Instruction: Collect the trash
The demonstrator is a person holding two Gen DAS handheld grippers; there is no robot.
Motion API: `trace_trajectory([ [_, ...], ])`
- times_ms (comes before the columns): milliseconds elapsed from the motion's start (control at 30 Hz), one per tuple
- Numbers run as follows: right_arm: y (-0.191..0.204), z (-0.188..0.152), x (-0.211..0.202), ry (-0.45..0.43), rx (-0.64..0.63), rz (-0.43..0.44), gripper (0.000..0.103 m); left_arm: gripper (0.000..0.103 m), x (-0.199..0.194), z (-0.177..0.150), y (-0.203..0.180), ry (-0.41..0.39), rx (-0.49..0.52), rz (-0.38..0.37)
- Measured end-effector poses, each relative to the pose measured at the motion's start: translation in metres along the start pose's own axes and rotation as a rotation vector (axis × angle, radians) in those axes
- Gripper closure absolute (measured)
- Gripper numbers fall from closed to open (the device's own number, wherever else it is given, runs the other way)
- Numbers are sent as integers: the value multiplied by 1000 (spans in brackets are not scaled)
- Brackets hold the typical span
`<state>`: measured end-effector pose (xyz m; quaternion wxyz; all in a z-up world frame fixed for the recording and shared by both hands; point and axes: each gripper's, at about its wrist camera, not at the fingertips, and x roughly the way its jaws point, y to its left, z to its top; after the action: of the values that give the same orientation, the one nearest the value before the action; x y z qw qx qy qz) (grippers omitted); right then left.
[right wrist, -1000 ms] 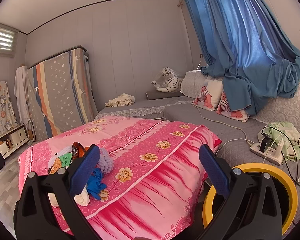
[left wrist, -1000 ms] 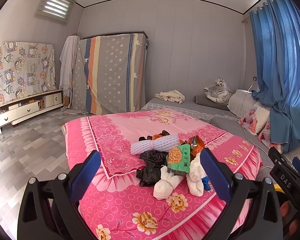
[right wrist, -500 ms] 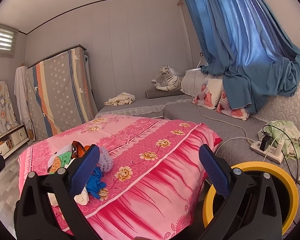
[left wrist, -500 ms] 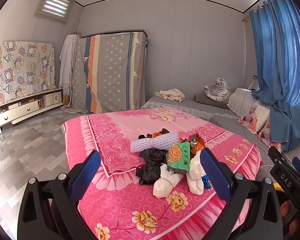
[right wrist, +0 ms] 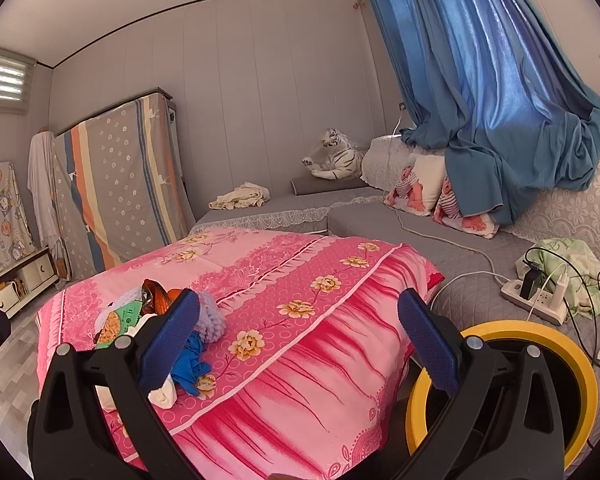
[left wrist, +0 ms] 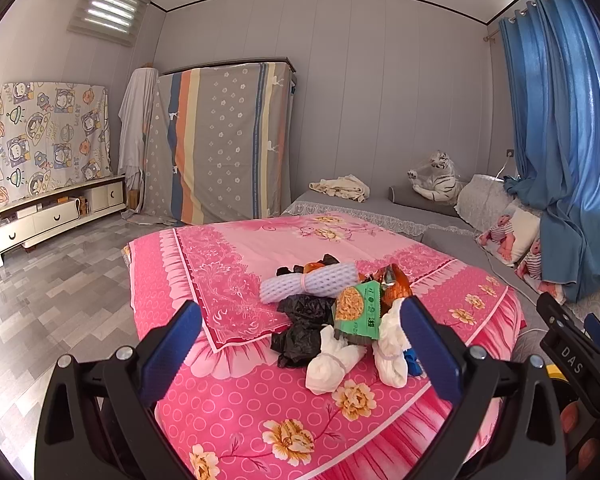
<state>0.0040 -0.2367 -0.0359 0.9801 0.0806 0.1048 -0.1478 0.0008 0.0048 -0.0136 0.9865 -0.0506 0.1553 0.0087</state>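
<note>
Trash pile [left wrist: 336, 316] at lower centre, on pink-covered surface [left wrist: 236, 400]: foam net, black bags, green wrapper, white bundles. Nothing collected yet. Yellow-rimmed bin [right wrist: 540, 364], lower right, looks empty, interior partly hidden. Left gripper [left wrist: 300, 352] and right gripper [right wrist: 300, 344] jaws spread wide, holding nothing.

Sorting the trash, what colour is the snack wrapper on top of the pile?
Green, with an orange-brown picture; the snack wrapper shows best in the left wrist view.
</note>
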Motion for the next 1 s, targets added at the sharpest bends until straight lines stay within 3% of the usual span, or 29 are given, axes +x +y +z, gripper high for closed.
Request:
trace_trajectory([
  [1000,-1,-11,5,8,1,1,8,7,1,-4,-6,11,-3,-4],
])
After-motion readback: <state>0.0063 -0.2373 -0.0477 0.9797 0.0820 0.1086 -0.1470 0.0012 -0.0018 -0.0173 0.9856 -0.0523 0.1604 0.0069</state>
